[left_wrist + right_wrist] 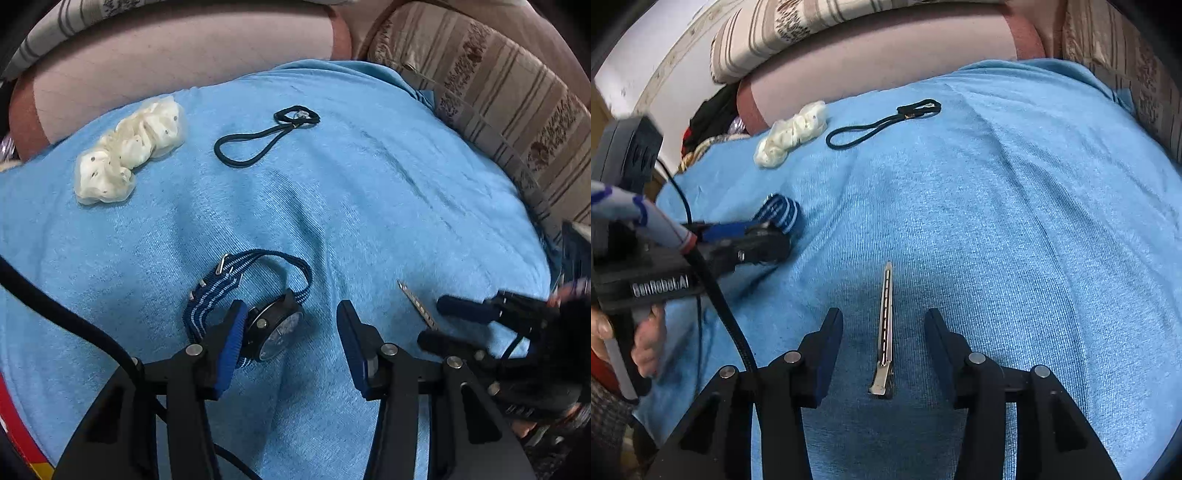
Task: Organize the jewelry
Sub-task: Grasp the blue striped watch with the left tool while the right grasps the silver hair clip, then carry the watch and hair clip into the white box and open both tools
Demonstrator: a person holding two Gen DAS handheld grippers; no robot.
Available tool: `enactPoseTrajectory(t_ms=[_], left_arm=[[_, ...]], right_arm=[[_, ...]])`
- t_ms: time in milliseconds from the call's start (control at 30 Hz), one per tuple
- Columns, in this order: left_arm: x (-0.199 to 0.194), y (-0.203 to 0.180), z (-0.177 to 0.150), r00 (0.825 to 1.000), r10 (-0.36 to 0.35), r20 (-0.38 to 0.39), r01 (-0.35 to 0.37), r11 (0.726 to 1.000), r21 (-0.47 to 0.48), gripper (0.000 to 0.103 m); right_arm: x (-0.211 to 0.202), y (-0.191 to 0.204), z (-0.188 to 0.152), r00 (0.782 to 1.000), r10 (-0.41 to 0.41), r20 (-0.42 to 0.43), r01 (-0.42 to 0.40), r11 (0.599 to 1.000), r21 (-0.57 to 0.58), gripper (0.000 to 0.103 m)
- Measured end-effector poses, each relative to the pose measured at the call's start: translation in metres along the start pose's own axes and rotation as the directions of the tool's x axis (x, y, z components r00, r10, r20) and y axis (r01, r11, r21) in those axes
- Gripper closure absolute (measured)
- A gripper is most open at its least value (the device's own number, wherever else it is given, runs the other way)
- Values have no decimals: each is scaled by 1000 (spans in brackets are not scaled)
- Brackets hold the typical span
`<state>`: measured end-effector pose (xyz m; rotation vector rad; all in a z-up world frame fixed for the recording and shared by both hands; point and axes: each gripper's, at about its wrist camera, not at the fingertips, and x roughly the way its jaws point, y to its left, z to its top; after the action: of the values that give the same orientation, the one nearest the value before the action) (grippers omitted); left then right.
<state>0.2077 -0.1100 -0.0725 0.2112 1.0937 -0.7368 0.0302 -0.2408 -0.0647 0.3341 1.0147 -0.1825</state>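
Observation:
A black watch with a blue striped strap lies on the blue towel. My left gripper is open just above it, the left finger over the watch's edge. In the right wrist view the strap shows beside the left gripper. A silver hair clip lies between the open fingers of my right gripper, lengthwise. In the left wrist view the clip lies beside the right gripper. A cream scrunchie and black hair ties lie further back.
The towel covers a cushion or bed. A striped patterned cushion lines the right side and a pink surface the back. A black cable runs from the left gripper. Clothes lie at the far left.

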Motion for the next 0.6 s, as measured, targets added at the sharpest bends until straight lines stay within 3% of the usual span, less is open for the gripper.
enactPoseTrajectory(t_ms=[33,67,133,167,333,600], left_arm=[[0,1,0,1000,-6,0,6,1000,-11,55],[-1,2,0,1000,-6,0,6,1000,-20,67],[-2,1,-3,1000,-14,-22,13,1000,-22,87],[-3,-1,-5,1000,-11,-26,11,1000,-28,87],[-29,-10,-17,999,39,14,-38,998,-54,90],[-121,12,-60,989,83,125,-62,984,-165,91]], right_arm=[[1,5,-2,999,-34,3,34,999,-30,61],[2,7,-4,999,-53,5,53,997,-50,63],[3,11,-6,997,-75,8,76,993,-88,91],[2,11,-6,997,-72,8,73,993,-92,94],[-13,6,1,1000,-20,19,21,999,-36,95],[-51,48,7,997,52,65,-44,993,-111,95]])
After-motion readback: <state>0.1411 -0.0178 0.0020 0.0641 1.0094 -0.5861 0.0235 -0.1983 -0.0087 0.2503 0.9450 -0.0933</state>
